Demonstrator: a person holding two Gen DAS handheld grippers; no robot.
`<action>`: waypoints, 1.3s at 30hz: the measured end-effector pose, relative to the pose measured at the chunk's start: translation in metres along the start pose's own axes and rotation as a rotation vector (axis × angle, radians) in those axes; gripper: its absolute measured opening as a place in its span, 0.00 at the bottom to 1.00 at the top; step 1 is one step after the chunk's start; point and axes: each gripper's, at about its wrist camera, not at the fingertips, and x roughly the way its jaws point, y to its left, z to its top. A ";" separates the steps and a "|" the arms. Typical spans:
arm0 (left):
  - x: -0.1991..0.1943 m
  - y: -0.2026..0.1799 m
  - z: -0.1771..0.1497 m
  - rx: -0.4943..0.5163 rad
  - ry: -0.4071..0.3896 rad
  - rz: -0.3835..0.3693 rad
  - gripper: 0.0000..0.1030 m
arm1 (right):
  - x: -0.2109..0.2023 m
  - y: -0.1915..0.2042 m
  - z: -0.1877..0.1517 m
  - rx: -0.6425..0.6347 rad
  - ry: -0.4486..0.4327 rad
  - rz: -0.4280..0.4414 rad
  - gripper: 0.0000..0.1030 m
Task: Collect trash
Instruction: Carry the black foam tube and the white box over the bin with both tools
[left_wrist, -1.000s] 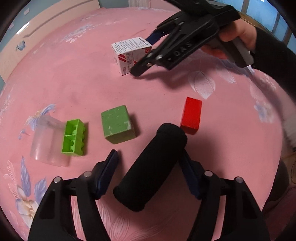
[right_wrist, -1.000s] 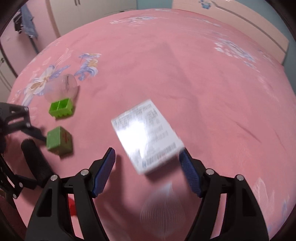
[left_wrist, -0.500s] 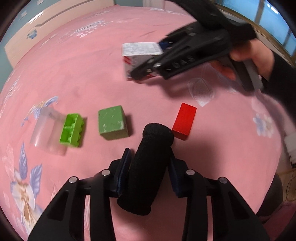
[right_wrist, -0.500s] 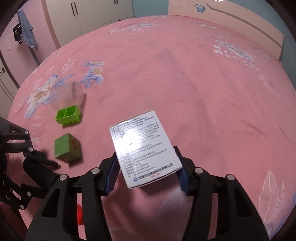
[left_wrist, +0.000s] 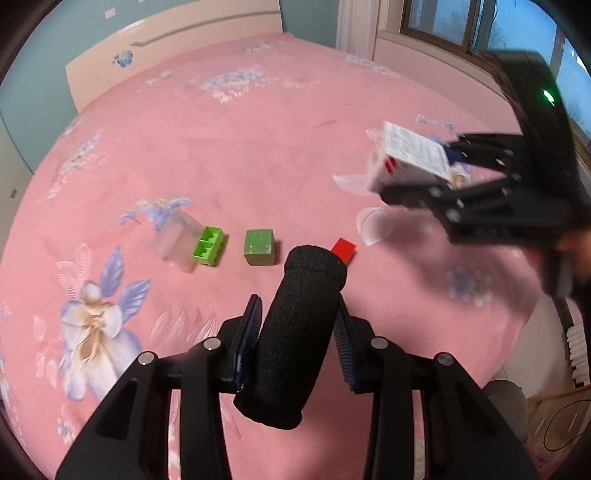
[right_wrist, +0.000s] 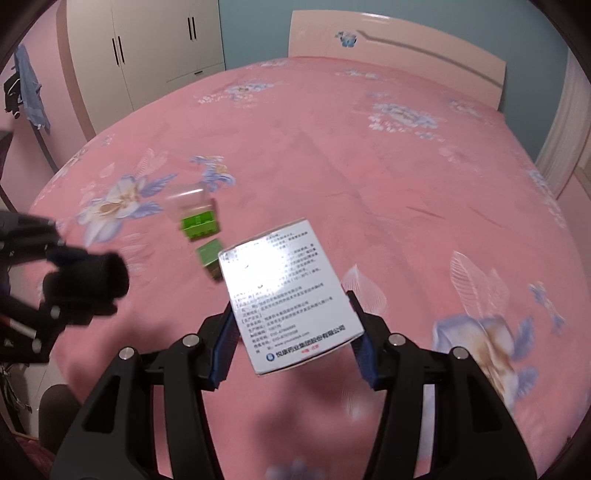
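- The box (right_wrist: 288, 295) sits between the pads of the right gripper (right_wrist: 291, 332), clamped on both sides and lifted clear of the bed (right_wrist: 369, 147); its printed face tilts up toward the camera.
- The foam roll (left_wrist: 295, 332) is pinched in the left gripper (left_wrist: 295, 339), likewise off the bed, with most of its length sticking out ahead of the fingertips.
- Both grippers are therefore closed on trash, and the step in hand looks like carrying it away (no bin shows in either view, so where it goes I cannot tell).
- To carry well: keep both squeezes steady, since the box is held near one end and could pivot, and the soft foam can creep out of a loose grip.
- Keep the two grippers apart while moving; seen from the left one, the right hangs ahead and off to the right.
- Ahead of the left gripper, lying on the bed: a red block (left_wrist: 344, 248), a green cube (left_wrist: 259, 246), a green brick (left_wrist: 207, 251) and, touching it, a clear cup (left_wrist: 177, 240).
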 end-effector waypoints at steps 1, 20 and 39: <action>-0.005 -0.001 0.001 -0.003 -0.006 0.003 0.40 | -0.010 0.004 -0.004 0.000 -0.004 -0.006 0.53; -0.113 -0.056 -0.048 -0.020 -0.109 0.124 0.39 | -0.167 0.084 -0.085 -0.050 -0.062 -0.057 0.53; -0.152 -0.081 -0.128 -0.022 -0.135 0.175 0.39 | -0.212 0.154 -0.146 -0.116 -0.059 -0.028 0.53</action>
